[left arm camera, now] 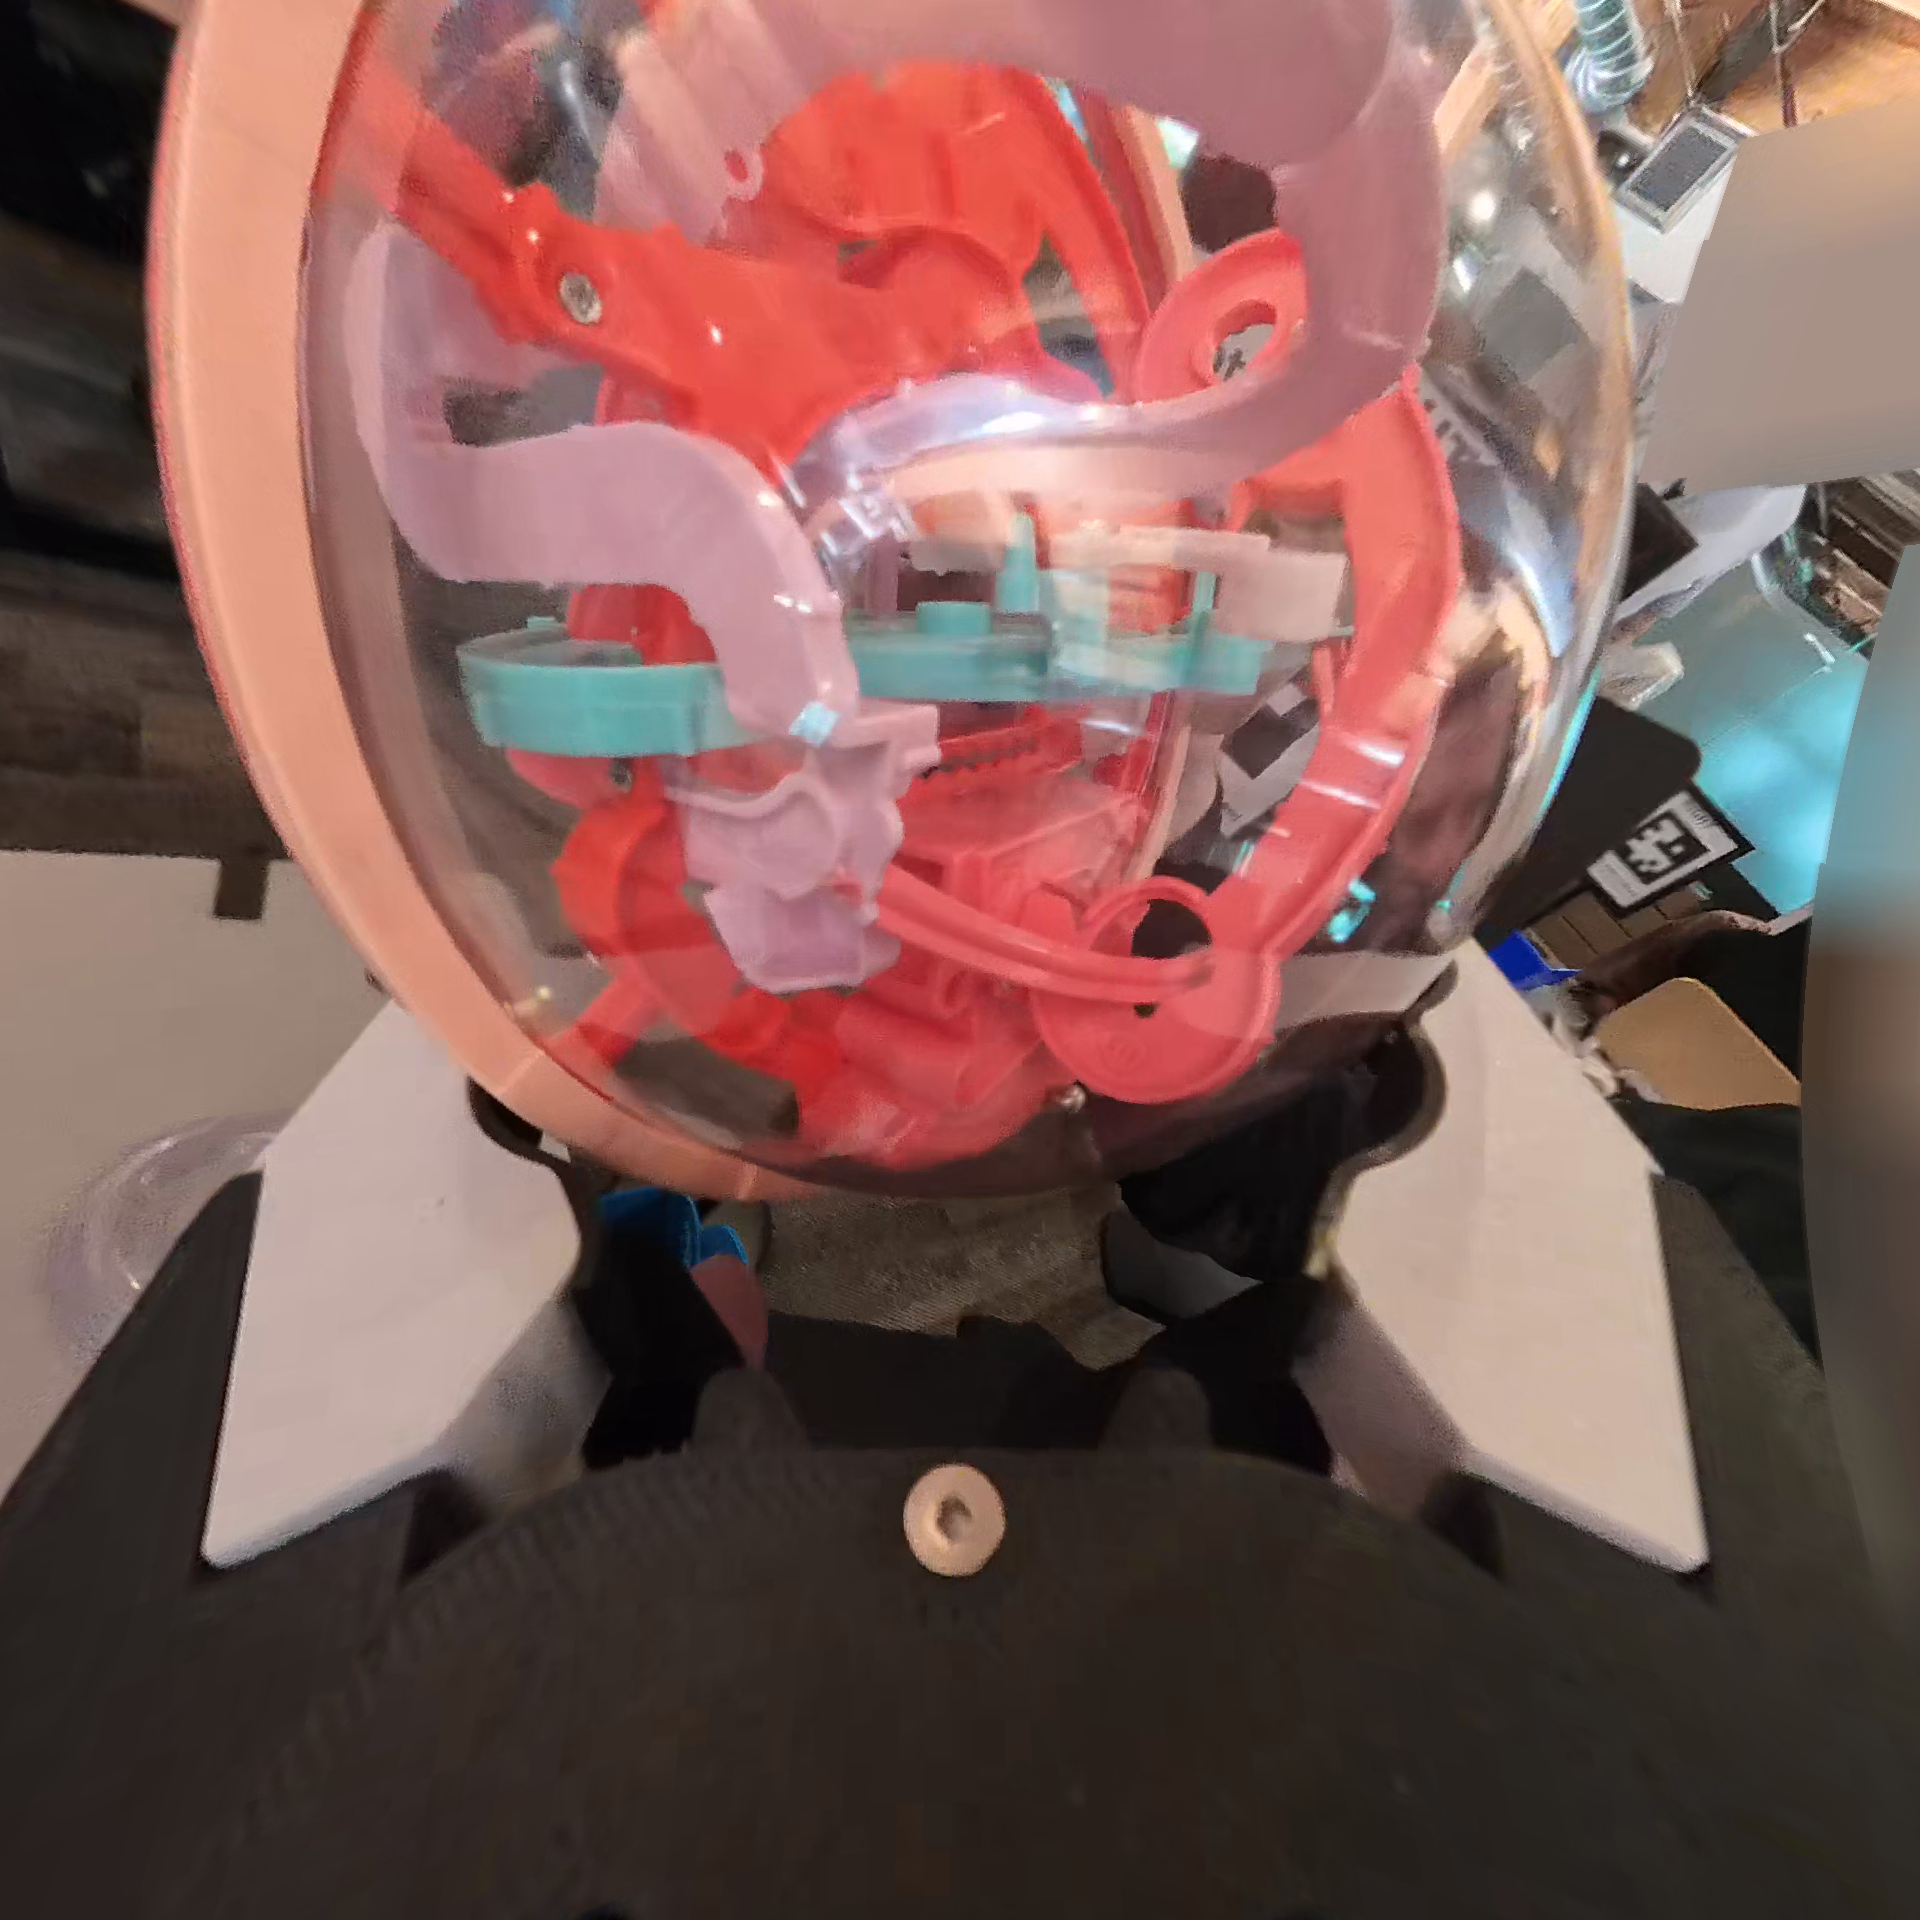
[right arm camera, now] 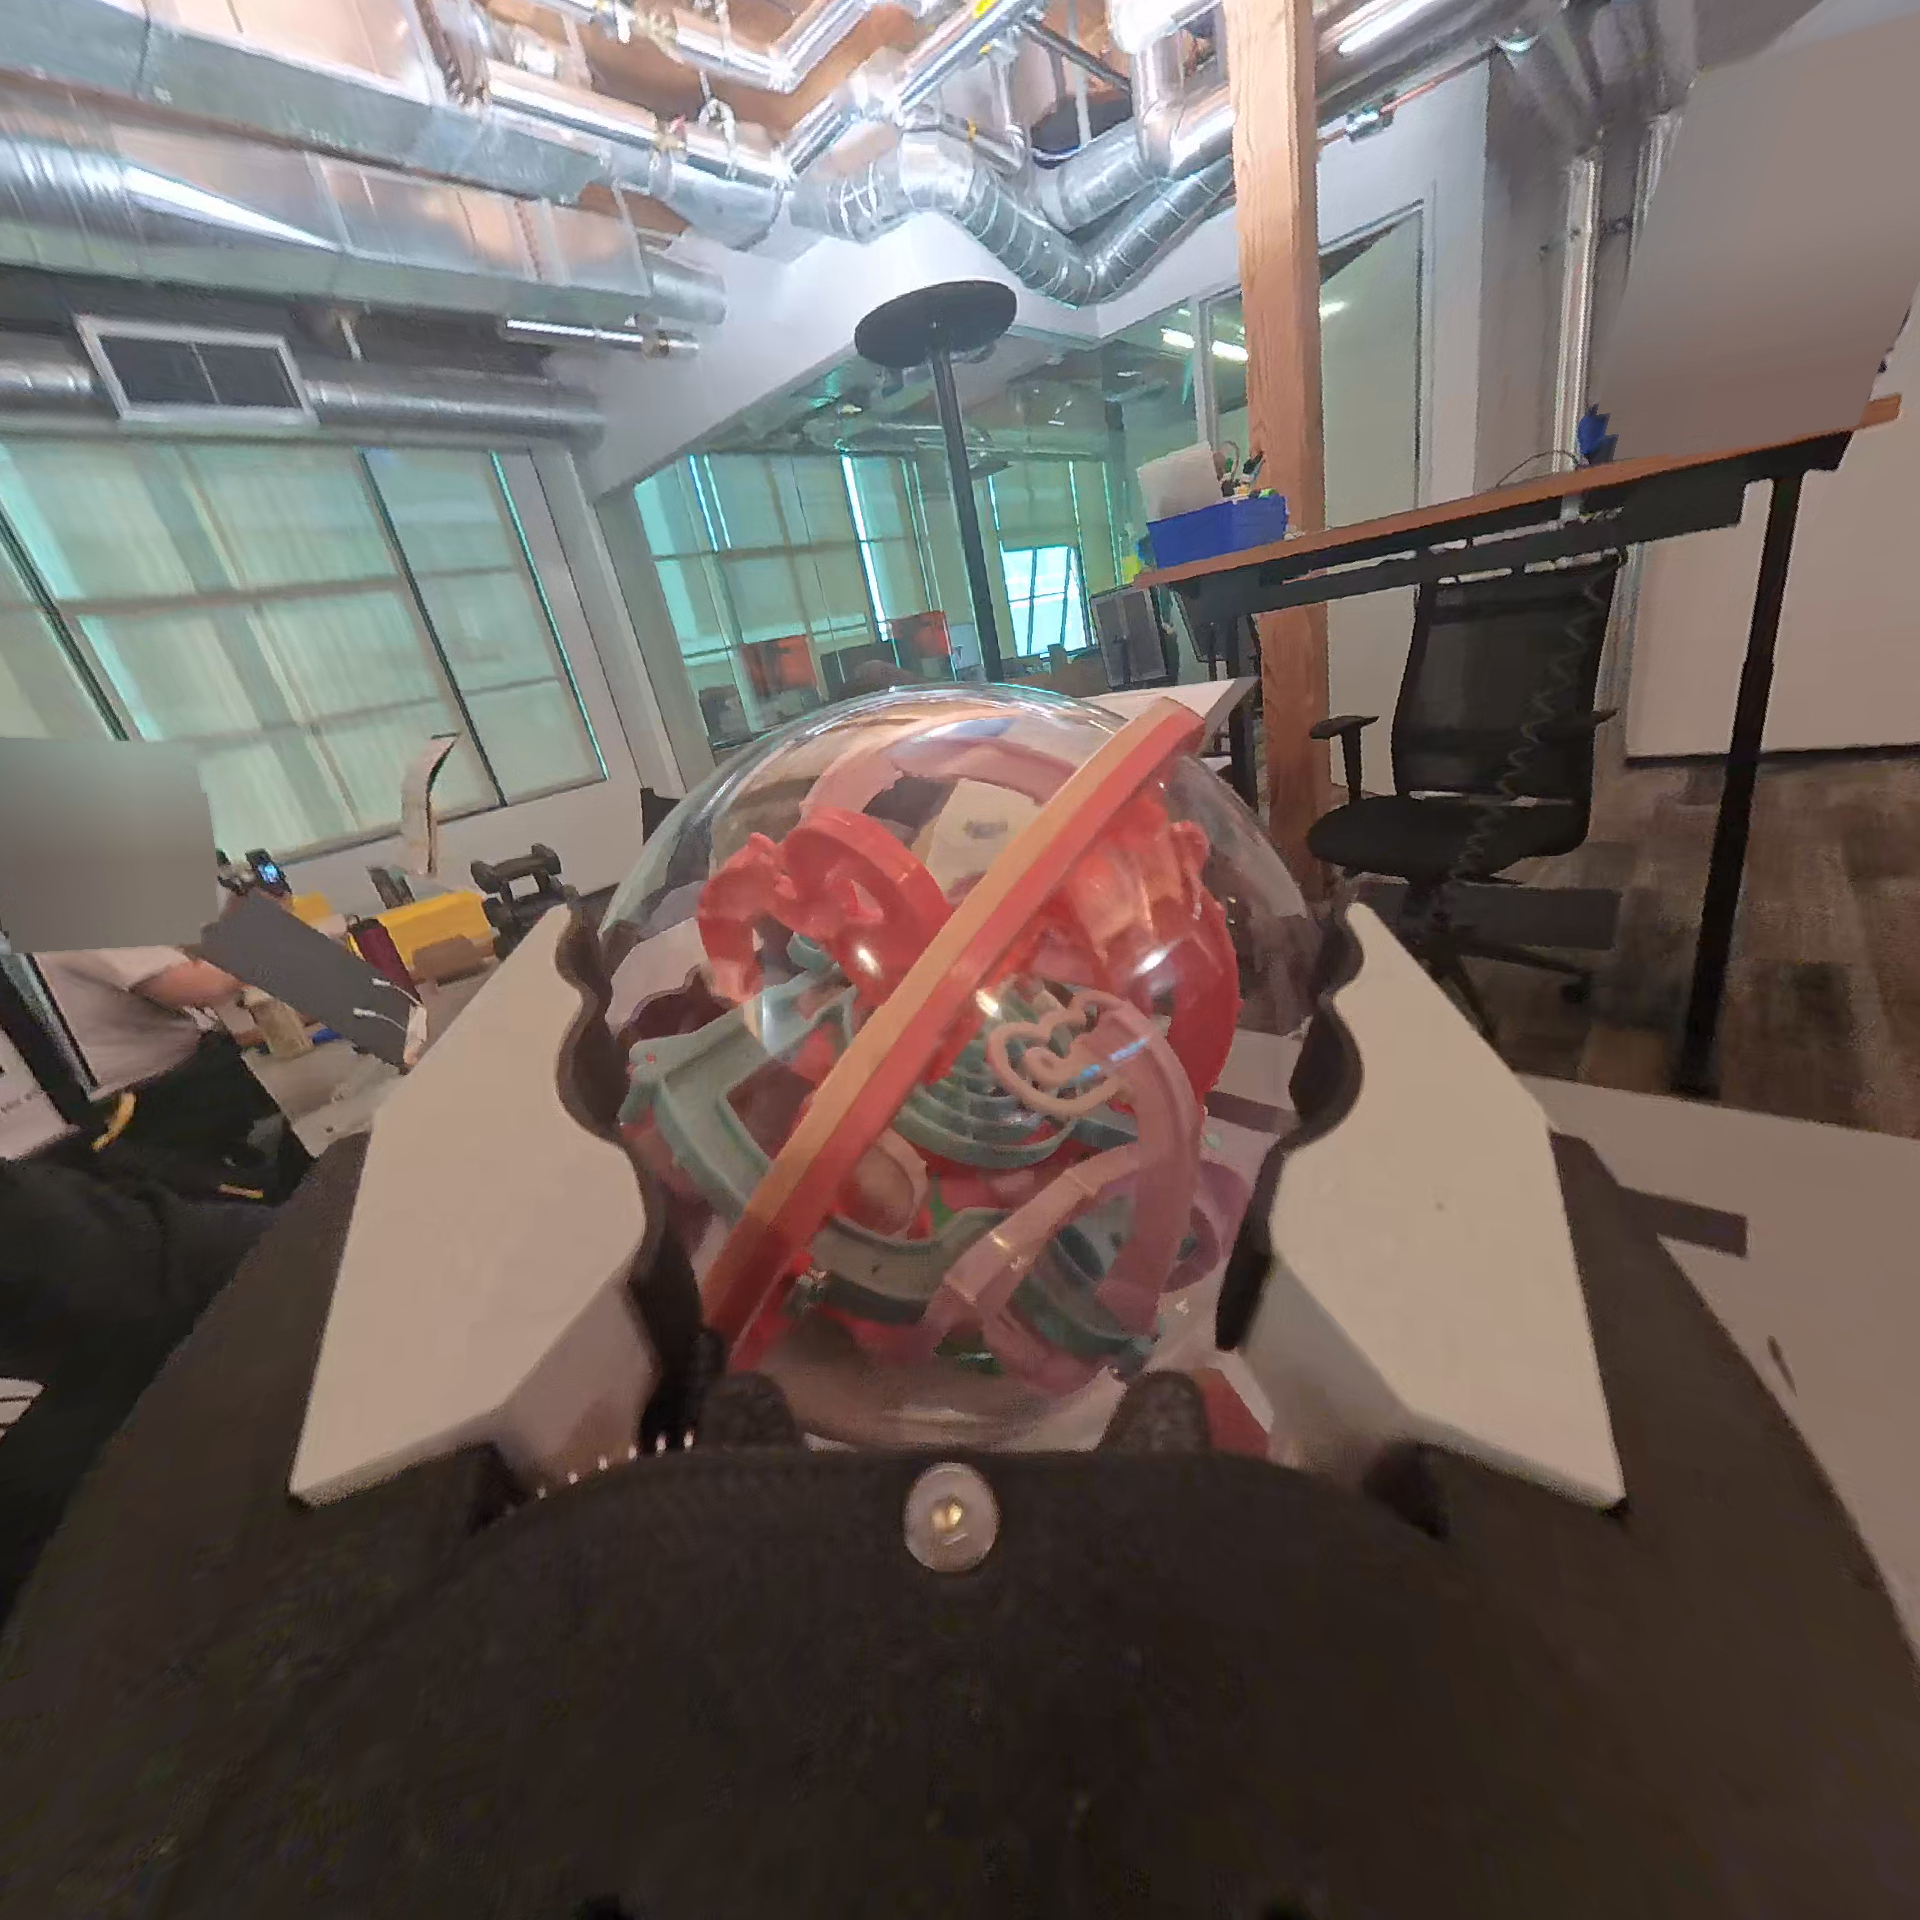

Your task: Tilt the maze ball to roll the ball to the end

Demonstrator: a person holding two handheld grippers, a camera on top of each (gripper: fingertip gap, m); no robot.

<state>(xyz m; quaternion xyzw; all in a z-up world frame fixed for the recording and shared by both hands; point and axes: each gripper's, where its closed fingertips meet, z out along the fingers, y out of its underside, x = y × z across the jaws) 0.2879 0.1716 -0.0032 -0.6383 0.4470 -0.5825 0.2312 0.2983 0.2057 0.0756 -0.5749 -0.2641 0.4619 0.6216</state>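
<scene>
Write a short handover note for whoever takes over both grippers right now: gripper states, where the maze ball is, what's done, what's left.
Right gripper: jaws pressed on both sides of the maze ball, held up off any surface, its orange band running diagonally.
Left gripper: jaws wide apart under the ball's lower part; whether they press on it cannot be told.
Maze ball: fills the left wrist view, tracks in red, lilac and teal inside.
Done: ball picked up.
Left: I cannot spot the small ball inside, so progress is unknown; locate it, then tilt slowly toward the end.

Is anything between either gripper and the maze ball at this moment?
Nothing visible: the clear plastic maze ball with the pink equator ring sits directly between the right gripper fingers, and presses against the left gripper.
</scene>
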